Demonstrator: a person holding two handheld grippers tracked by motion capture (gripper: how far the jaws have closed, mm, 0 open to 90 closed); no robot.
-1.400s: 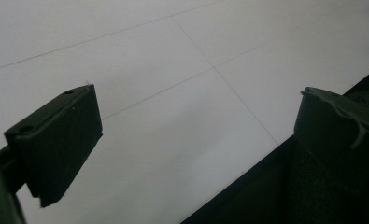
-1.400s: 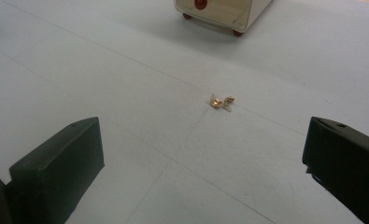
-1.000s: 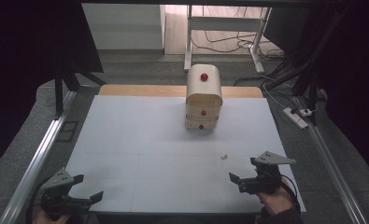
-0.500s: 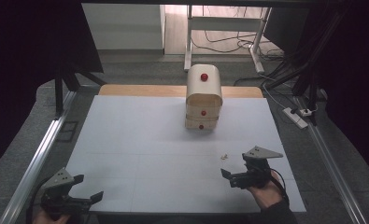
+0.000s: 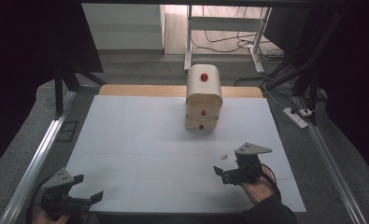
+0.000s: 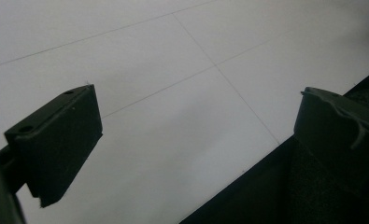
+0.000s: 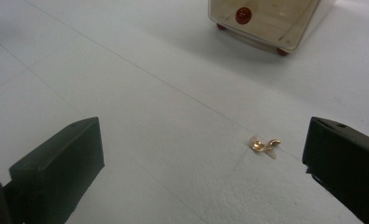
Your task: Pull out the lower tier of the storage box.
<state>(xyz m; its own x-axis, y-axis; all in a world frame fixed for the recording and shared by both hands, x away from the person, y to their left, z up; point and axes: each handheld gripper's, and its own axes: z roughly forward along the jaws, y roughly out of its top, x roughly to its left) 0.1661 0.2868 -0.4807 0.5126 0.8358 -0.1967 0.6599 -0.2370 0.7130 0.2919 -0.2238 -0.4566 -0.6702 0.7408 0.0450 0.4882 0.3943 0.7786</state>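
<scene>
A small wooden drawer chest [image 5: 203, 100] with red knobs stands at the far middle of the white table [image 5: 140, 140]; its bottom drawer [image 7: 266, 18] is in the right gripper view. A tiny gold object [image 5: 224, 157] lies on the table in front of it. My right gripper [image 5: 221, 175] hovers just near and right of that object, open and empty. In the right gripper view [image 7: 203, 158] the gold object [image 7: 265, 145] lies close to the right jaw. My left gripper [image 5: 88, 186] rests at the near left corner, open with nothing between its jaws [image 6: 196, 140].
The table's front edge [image 6: 247, 172] runs under the left gripper, with dark floor beyond. Metal rails [image 5: 37, 158] flank the table. A power strip [image 5: 296, 117] and cables lie on the floor at the right. A desk frame [image 5: 219, 23] stands behind.
My right gripper has moved left and a little away from the person, closer to the gold object. The left gripper has stayed put.
</scene>
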